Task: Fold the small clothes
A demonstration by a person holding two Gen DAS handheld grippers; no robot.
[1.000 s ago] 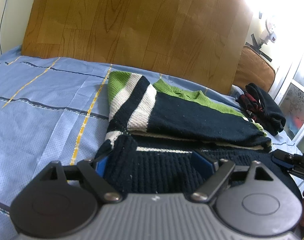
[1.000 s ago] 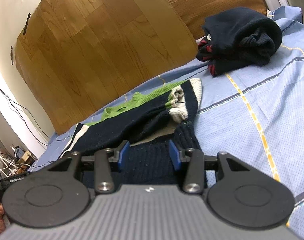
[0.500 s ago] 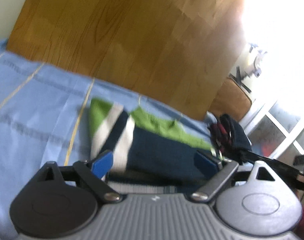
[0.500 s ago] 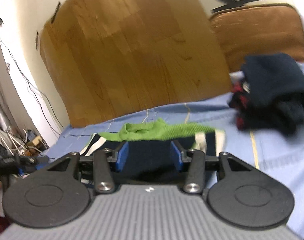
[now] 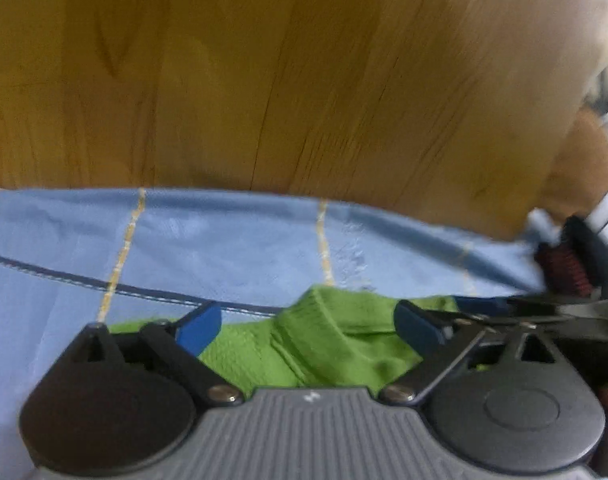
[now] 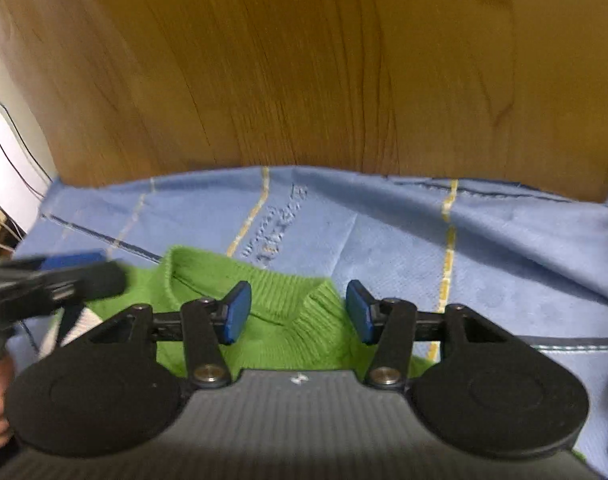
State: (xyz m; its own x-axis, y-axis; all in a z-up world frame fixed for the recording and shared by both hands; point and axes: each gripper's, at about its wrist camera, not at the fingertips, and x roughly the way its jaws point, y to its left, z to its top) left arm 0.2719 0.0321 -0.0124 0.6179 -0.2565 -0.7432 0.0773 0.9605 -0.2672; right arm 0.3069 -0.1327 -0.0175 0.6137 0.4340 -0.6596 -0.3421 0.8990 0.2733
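Behind everything stands a tall wood-grain headboard (image 6: 304, 64), and below it spreads the pale blue bedsheet with yellow and dark stripes (image 5: 224, 248) that carries my work. At 3 o'clock in the left view, against the bright window side, lies a dark heap of clothing with red ribbing (image 5: 563, 268), well apart from me.

Directly under both my tools lies the small knitted sweater with a green ribbed collar (image 6: 288, 320); a white and navy part of it shows at 9 o'clock in the right view. My left tongs (image 5: 307, 326) stand wide apart with nothing pinched, and their jaws have just been closing a little over the green knit. My right tongs (image 6: 298, 312) also stand apart, having just been opening, with the collar below them but untouched by the pads.

I judge the fold is not finished: neither tool holds any cloth, and how the lower body lies I cannot tell.
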